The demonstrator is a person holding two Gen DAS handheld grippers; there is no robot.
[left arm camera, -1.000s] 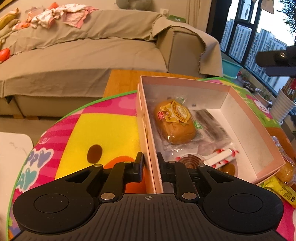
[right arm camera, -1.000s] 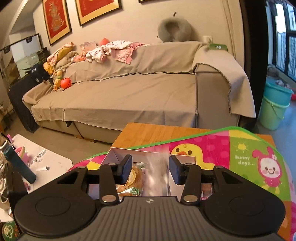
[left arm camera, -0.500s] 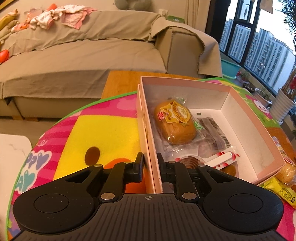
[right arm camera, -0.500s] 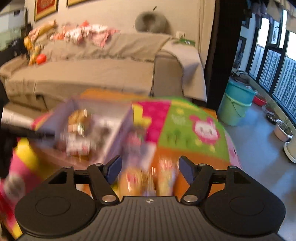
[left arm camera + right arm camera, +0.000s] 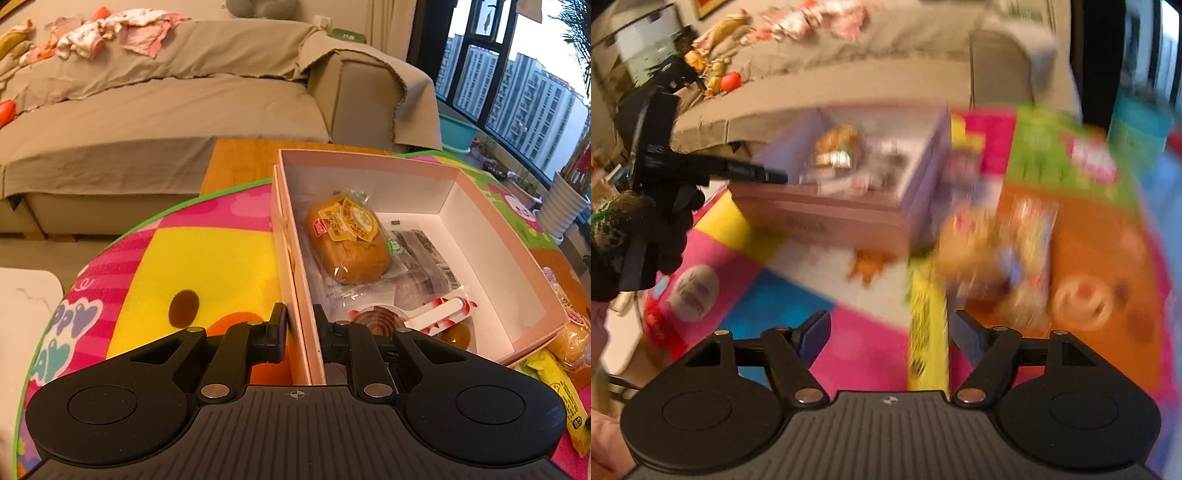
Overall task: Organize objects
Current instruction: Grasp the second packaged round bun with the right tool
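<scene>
My right tool [image 5: 888, 338] is spread, its jaws just opened, empty above the yellow packet [image 5: 929, 321] beside the box; grabbing that comes next. My left tool [image 5: 299, 325] pinches the pink box [image 5: 495, 236] wall, steadying it on the desk.

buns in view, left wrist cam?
2. One wrapped bun lies inside the box; another bun sits outside its near right corner, partly cut off. More may be hidden.
</scene>
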